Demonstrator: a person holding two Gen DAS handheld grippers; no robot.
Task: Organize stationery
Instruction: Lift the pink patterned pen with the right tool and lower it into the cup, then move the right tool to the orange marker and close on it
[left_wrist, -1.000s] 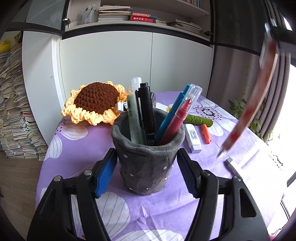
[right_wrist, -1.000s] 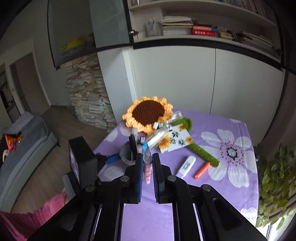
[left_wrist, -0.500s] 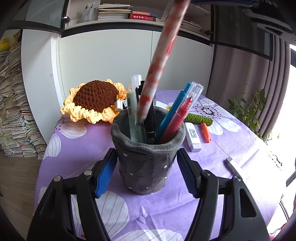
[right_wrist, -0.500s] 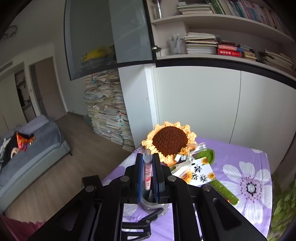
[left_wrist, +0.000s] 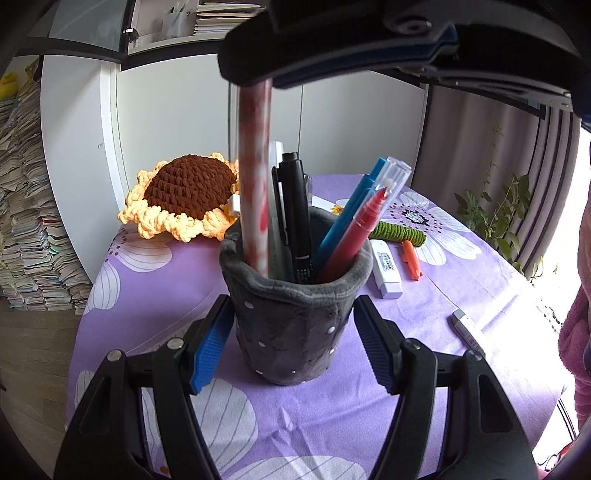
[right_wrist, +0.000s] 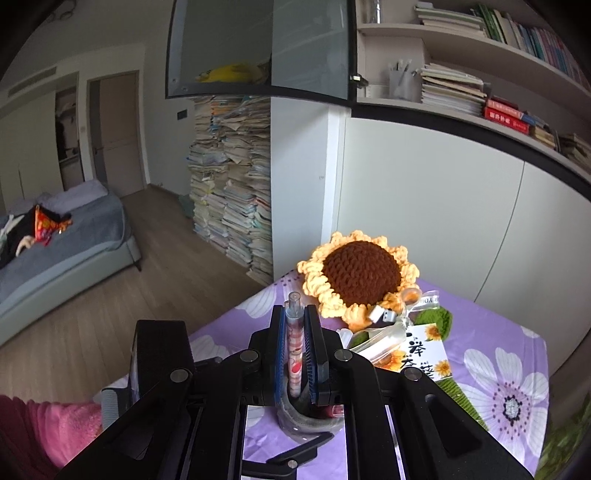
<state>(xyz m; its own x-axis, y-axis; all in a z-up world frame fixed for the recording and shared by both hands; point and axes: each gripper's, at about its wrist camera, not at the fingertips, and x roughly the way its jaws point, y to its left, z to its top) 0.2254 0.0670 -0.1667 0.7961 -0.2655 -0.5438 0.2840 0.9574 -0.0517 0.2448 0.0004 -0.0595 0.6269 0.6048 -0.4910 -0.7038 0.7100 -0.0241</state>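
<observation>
A grey plush pen holder (left_wrist: 291, 317) stands on the purple flowered tablecloth (left_wrist: 147, 295) and holds several pens. My left gripper (left_wrist: 291, 347) is open, its blue pads on either side of the holder, apart from it. My right gripper (right_wrist: 295, 343) is shut on a red-and-white patterned pen (right_wrist: 294, 350) and holds it upright. In the left wrist view that pen (left_wrist: 255, 177) reaches down into the holder's left side, with the right gripper above it. The holder's rim (right_wrist: 295, 413) shows just below the right fingers.
A crocheted sunflower (left_wrist: 184, 192) lies behind the holder. A white correction tape (left_wrist: 386, 266), an orange marker (left_wrist: 412, 258) and a green crocheted stem (left_wrist: 399, 232) lie to the right. A small grey eraser-like stick (left_wrist: 467, 328) lies near the table's right edge. A card (right_wrist: 417, 354) lies by the sunflower.
My right gripper has swung the patterned pen upright and lowered it so its tip is inside the holder. The left gripper has not moved.
</observation>
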